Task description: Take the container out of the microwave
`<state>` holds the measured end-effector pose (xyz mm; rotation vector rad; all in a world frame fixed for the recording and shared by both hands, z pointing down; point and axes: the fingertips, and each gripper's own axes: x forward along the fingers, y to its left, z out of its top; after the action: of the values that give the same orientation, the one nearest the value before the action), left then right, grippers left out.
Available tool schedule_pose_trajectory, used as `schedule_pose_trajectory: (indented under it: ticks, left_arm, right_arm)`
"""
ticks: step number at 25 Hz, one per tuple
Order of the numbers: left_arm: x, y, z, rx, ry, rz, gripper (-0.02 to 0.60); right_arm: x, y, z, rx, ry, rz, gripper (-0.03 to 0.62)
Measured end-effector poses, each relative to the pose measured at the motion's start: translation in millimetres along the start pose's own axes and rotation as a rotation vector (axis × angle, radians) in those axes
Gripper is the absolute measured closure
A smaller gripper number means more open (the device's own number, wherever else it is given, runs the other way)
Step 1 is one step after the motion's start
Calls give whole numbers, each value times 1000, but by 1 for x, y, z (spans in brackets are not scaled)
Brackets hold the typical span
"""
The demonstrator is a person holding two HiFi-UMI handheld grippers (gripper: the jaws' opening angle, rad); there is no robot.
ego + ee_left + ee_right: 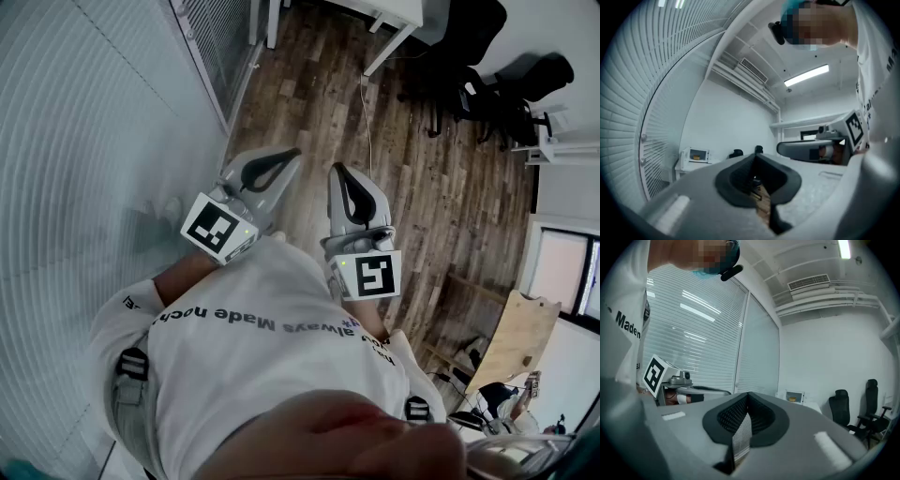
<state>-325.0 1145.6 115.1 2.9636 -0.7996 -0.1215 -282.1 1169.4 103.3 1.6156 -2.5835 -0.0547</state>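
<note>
Far across the room a white microwave [695,155] stands on a white table, its window lit, with a small yellow container [696,157] showing inside. The right gripper view has the same microwave [795,397] and container [792,400], small and distant. My left gripper [295,153] and right gripper [336,170] are held level side by side in front of my white shirt, over the wooden floor. Both pairs of jaws stand closed tip to tip with nothing between them, as the left gripper [754,156] and right gripper [748,395] show in their own views.
White slatted blinds [84,141] run along my left. Black office chairs [478,80] and a white table leg [389,42] stand ahead to the right, and a wooden board [511,337] leans at the right wall. The chairs [841,411] stand right of the microwave.
</note>
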Motion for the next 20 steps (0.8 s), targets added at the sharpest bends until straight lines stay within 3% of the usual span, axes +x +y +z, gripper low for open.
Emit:
schedule_pose_trajectory:
  ticks: [6,20]
  left_arm:
    - [0,4,2,-6,-5,-9,578]
    - [-35,91,4,-34,-9,-17,578]
  right_arm:
    - [8,4,2,-6,-3,10,592]
    - [93,41,0,31,-10,-10,592]
